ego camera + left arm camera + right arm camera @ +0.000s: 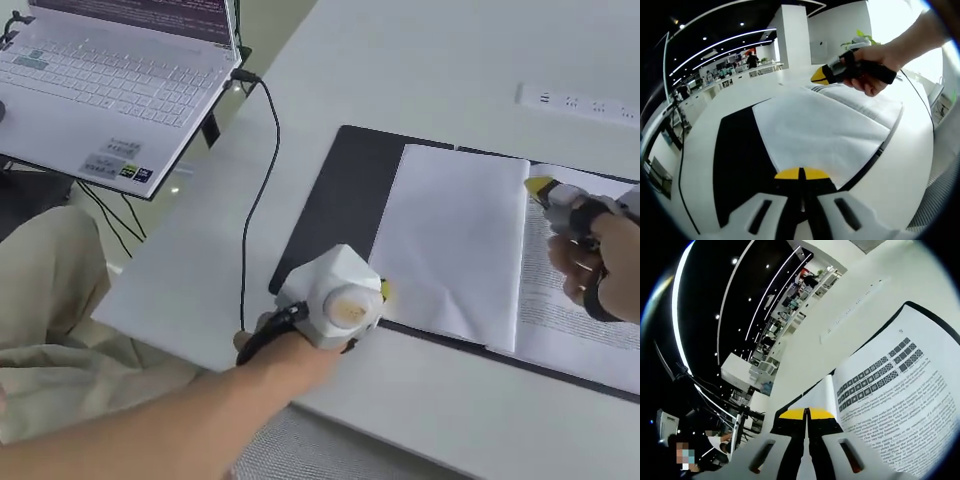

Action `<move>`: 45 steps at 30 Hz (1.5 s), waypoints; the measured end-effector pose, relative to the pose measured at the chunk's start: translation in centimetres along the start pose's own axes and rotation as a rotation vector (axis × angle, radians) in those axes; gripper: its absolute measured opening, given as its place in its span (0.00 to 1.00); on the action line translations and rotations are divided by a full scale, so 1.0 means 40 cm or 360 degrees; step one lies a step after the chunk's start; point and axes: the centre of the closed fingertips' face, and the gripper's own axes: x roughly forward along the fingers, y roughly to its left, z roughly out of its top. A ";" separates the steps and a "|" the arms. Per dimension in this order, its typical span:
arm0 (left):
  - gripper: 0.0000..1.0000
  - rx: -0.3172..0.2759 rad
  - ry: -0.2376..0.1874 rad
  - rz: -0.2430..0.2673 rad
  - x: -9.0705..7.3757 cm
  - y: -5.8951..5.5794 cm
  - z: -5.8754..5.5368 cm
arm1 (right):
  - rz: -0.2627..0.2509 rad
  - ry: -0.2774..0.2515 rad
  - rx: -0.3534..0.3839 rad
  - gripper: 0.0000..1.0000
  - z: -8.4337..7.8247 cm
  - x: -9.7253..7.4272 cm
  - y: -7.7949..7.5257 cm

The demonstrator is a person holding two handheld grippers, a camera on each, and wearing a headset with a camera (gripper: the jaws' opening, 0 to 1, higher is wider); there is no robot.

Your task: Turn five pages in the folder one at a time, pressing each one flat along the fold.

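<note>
On the white worktop [400, 80] lies the open black folder [330, 190]. At its near edge the left gripper [801, 173] is set, fingers [788, 174] together, by the blank white page [450, 240]. At the folder's fold the right gripper [806, 414] is pressed, fingers together. The thin page could be creased if pressure is dragged off the fold.

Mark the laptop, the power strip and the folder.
laptop [110, 90], head view, on its keyboard.
power strip [580, 103], head view, on its top face.
folder [335, 200], head view, on its bare black inside cover.
</note>
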 end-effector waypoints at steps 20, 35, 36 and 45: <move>0.00 -0.0039 -0.0015 0.0027 0.005 0.005 0.001 | -0.0098 -0.0028 0.0177 0.00 0.043 0.136 -0.076; 0.00 -0.0108 -0.0020 0.0030 0.003 0.009 -0.006 | -0.0013 0.0137 0.0280 0.00 -0.018 0.086 -0.061; 0.00 -0.0110 -0.0018 0.0030 0.003 0.009 -0.006 | -0.0008 0.0140 0.0281 0.00 -0.022 0.080 -0.062; 0.00 -0.0126 -0.0010 0.0032 0.001 0.007 -0.007 | 0.0034 0.0217 0.0276 0.00 -0.090 -0.023 -0.055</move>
